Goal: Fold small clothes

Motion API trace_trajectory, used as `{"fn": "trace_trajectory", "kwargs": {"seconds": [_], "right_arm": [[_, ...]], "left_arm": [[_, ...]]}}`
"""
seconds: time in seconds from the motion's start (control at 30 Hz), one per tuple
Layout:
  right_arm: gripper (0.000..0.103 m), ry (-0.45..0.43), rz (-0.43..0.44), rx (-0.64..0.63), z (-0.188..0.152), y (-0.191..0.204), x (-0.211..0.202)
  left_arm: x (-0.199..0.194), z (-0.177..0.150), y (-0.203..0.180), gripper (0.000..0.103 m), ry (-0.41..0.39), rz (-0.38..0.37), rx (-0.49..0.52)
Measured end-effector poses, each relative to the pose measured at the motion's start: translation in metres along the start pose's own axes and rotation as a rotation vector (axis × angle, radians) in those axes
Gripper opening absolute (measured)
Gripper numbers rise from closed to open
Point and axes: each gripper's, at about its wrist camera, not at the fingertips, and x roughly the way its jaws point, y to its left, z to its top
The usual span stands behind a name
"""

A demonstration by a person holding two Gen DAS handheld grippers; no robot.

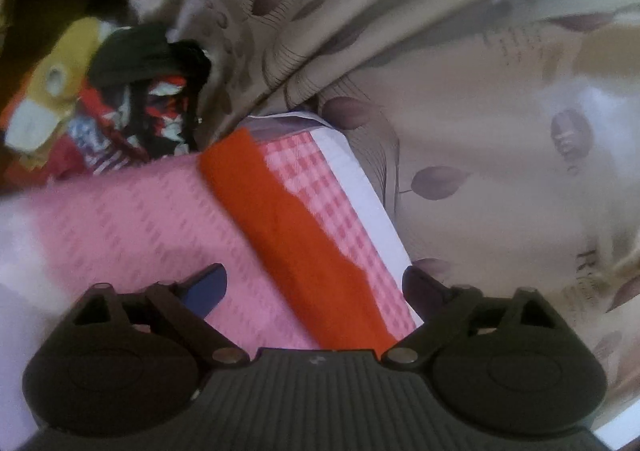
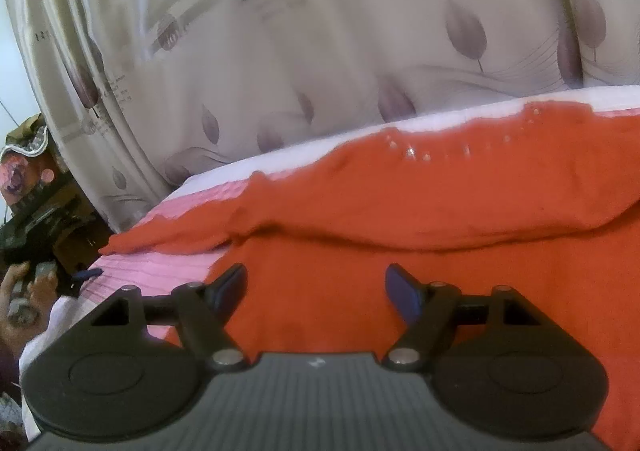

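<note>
An orange-red garment (image 2: 400,211) lies spread on a pink checked cloth (image 1: 132,219), its far part folded over into a thick ridge. In the left wrist view the orange-red garment (image 1: 296,227) shows as a blurred strip that runs diagonally across the cloth. My right gripper (image 2: 316,279) hovers low over the garment's near part, open, its blue pads apart with only flat fabric below them. My left gripper (image 1: 312,283) is open wide above the pink cloth; the strip passes between its fingers without being pinched.
A beige fabric with purple leaf prints (image 2: 320,51) rises behind the cloth's white border (image 1: 372,203). A heap of mixed clothes (image 1: 120,111) lies at the far left. A hand (image 2: 20,291) shows at the left edge of the right wrist view.
</note>
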Motion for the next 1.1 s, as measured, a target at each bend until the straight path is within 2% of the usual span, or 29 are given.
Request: {"fn": "trace_trajectory", "kwargs": {"seconds": [0.03, 0.1, 0.13, 0.17, 0.2, 0.23, 0.33, 0.47, 0.57, 0.7, 0.87, 1.0, 1.1], "right_arm": [[0.076, 0.0, 0.0, -0.001, 0.0, 0.0, 0.0], [0.076, -0.002, -0.002, 0.001, 0.0, 0.0, 0.0], [0.076, -0.003, -0.003, 0.002, 0.0, -0.001, 0.0], [0.076, -0.005, -0.003, 0.002, 0.0, 0.0, -0.001], [0.076, -0.007, -0.002, 0.003, 0.0, -0.001, -0.001], [0.076, -0.009, -0.001, 0.004, 0.0, -0.001, -0.001], [0.076, -0.017, 0.004, 0.021, 0.0, -0.004, -0.002], [0.076, -0.063, 0.01, 0.109, 0.002, -0.018, -0.008], [0.076, -0.092, 0.008, 0.192, 0.003, -0.031, -0.012], [0.076, -0.129, -0.047, 0.266, 0.003, -0.039, -0.028], [0.077, -0.138, -0.044, 0.308, -0.005, -0.048, -0.057], [0.077, -0.134, -0.059, 0.313, -0.007, -0.059, -0.084], [0.077, -0.15, -0.072, 0.339, -0.007, -0.074, -0.104]], "left_arm": [[0.007, 0.003, -0.003, 0.084, 0.005, 0.013, 0.005], [0.022, 0.007, -0.006, 0.066, 0.024, 0.026, 0.005], [0.031, 0.007, -0.005, 0.032, 0.044, 0.033, -0.007], [0.041, 0.008, 0.0, 0.004, 0.083, 0.051, -0.037], [0.045, 0.006, 0.007, 0.005, 0.087, 0.056, -0.069], [0.044, 0.005, 0.01, 0.004, 0.049, 0.042, -0.096], [0.033, 0.003, -0.017, 0.003, -0.041, 0.062, -0.005], [0.006, -0.013, -0.094, 0.003, -0.12, -0.056, 0.154], [-0.01, -0.037, -0.159, 0.003, -0.116, -0.147, 0.249], [-0.025, -0.089, -0.252, 0.003, -0.061, -0.273, 0.393], [-0.021, -0.178, -0.337, 0.003, 0.092, -0.425, 0.498], [0.002, -0.257, -0.378, 0.003, 0.21, -0.47, 0.577], [0.031, -0.311, -0.389, 0.003, 0.302, -0.459, 0.619]]}}
